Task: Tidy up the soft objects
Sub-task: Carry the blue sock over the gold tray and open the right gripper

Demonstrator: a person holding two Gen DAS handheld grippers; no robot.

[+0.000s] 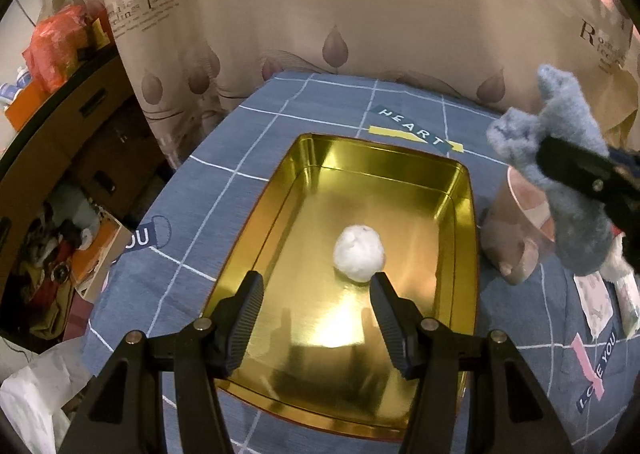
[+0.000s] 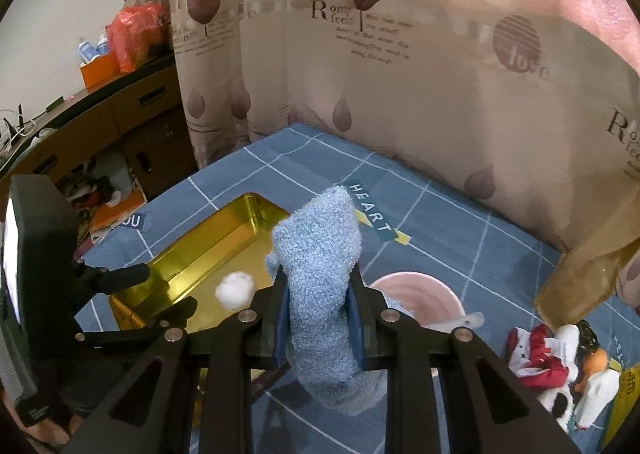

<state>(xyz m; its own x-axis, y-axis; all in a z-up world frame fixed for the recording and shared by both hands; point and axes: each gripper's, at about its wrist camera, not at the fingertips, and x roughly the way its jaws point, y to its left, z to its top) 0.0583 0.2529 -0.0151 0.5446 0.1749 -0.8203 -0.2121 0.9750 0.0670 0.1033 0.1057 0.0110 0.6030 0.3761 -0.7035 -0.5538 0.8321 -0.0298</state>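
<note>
Between the right gripper (image 2: 318, 286) jaws: fuzzy blue cloth (image 2: 320, 274), pinched tight, held aloft beside gold metal tin (image 1: 466, 214). Left gripper (image 1: 316, 294) gapes empty over tin; white cotton ball (image 1: 359, 257) just ahead of its tips.

One sock (image 2: 320, 274) — one cotton ball (image 1: 359, 257)

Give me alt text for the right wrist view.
The right gripper is shut on a fluffy blue sock, held above the blue checked tablecloth. A gold tin holding a white cotton ball lies to its left.
</note>
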